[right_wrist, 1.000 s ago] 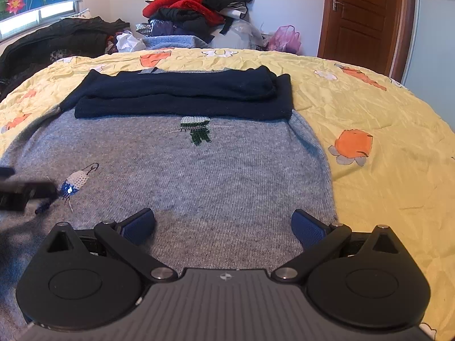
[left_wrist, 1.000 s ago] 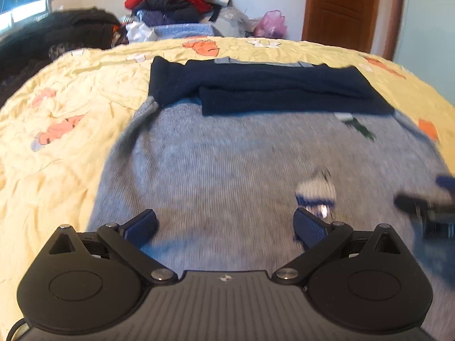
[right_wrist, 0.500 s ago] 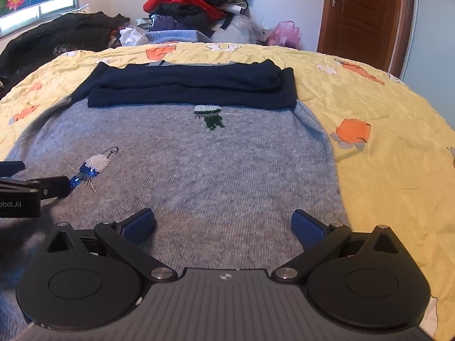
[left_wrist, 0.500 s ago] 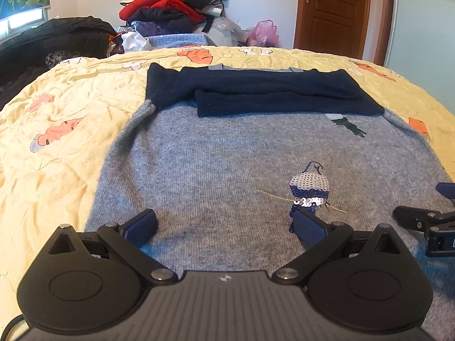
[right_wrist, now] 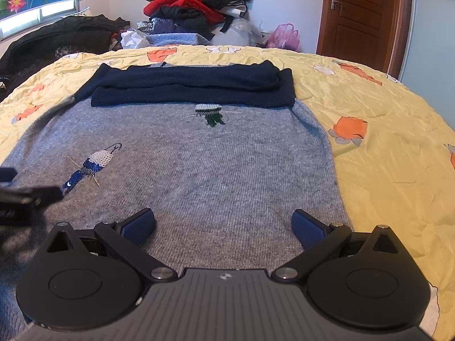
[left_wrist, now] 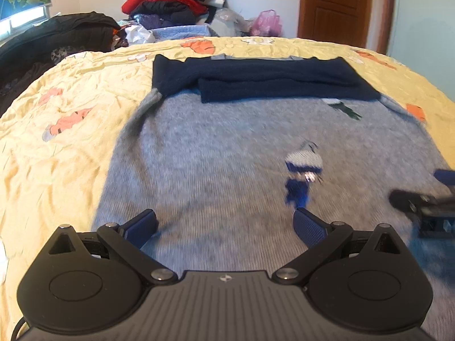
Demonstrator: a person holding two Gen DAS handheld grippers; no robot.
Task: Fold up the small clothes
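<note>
A grey knit sweater [left_wrist: 216,153] [right_wrist: 216,164] lies flat on the bed, its navy sleeves [left_wrist: 256,81] [right_wrist: 193,86] folded across the far end. It carries an embroidered bird [right_wrist: 91,166] and a green patch [right_wrist: 212,113]. My left gripper [left_wrist: 226,227] is open and empty, low over the sweater's near left part. My right gripper [right_wrist: 223,227] is open and empty over the near right part. Each gripper shows at the edge of the other's view, the right one [left_wrist: 421,207] in the left wrist view and the left one [right_wrist: 25,196] in the right wrist view.
The yellow patterned bedspread [left_wrist: 57,130] [right_wrist: 384,147] surrounds the sweater. A pile of clothes [right_wrist: 196,8] and a pink bag [right_wrist: 284,35] stand beyond the far edge. Dark garments [left_wrist: 51,37] lie at the far left. A wooden door [right_wrist: 361,14] is at the back right.
The left gripper has moved over the sweater and its view is blurred by motion. The right gripper has shifted slightly. Both stay open.
</note>
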